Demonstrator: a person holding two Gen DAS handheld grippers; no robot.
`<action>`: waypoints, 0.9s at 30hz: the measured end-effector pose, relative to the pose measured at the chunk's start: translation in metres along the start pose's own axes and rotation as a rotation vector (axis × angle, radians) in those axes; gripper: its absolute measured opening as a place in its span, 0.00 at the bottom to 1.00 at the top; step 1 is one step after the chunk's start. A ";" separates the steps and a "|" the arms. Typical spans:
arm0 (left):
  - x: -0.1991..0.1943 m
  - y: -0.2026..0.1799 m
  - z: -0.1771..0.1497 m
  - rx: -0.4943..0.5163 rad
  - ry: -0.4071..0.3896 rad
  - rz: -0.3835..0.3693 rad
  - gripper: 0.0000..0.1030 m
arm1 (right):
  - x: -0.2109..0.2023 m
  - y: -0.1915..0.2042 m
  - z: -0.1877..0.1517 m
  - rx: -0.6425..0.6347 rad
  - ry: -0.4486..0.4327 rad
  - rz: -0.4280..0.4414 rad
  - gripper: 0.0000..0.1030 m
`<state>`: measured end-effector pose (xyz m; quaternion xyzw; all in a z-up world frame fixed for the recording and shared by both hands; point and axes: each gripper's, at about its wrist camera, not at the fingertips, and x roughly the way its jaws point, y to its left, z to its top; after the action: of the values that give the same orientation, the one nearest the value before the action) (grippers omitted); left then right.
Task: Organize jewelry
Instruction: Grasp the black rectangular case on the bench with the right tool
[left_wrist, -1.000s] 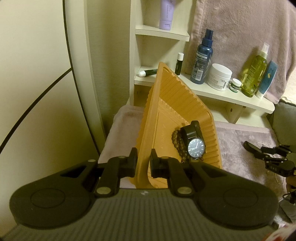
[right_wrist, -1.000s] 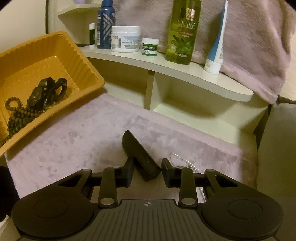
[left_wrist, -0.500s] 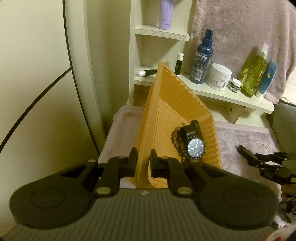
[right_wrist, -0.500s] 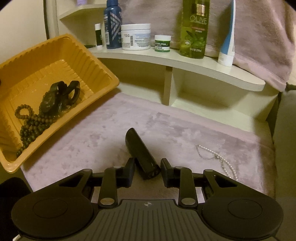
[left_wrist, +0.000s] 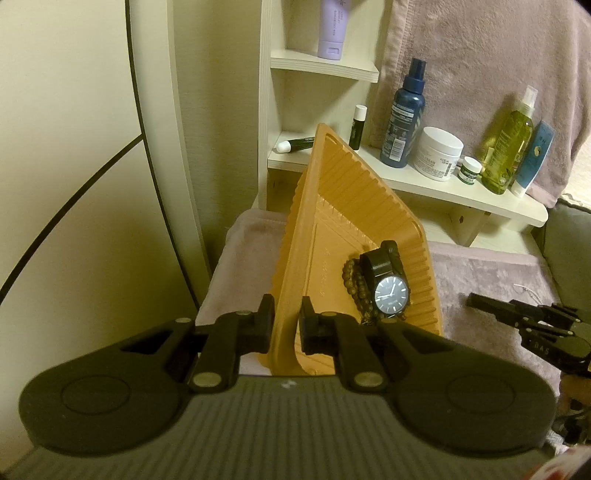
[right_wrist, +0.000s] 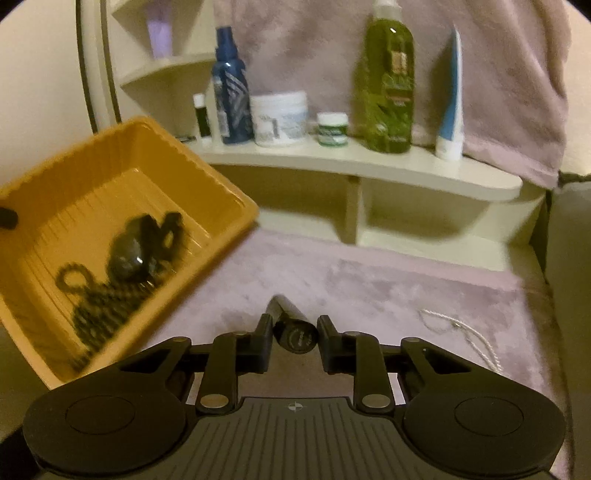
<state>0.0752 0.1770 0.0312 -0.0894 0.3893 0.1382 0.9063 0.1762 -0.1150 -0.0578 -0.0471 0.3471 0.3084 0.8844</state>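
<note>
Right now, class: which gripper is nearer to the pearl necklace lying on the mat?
Right. The right gripper, closing around a dark tube, sits just beside the pearl necklace. The left gripper is across the mat, clamping the orange tray.

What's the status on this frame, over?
Left gripper shut on tilted tray. Right gripper closing on black tube, lifted. Watch, beads in tray; pearl chain on mat. Nothing in the way.
</note>
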 end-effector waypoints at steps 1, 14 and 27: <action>0.000 0.000 0.000 0.002 -0.001 0.000 0.11 | 0.002 0.004 0.001 -0.007 0.008 0.004 0.25; 0.000 0.002 0.001 -0.004 -0.001 -0.005 0.11 | 0.030 0.019 -0.013 -0.094 0.086 0.027 0.27; 0.000 0.002 0.001 -0.006 0.000 -0.006 0.11 | 0.015 0.030 -0.001 -0.049 0.022 0.024 0.22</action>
<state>0.0752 0.1791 0.0318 -0.0934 0.3886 0.1366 0.9064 0.1669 -0.0832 -0.0641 -0.0679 0.3497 0.3267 0.8754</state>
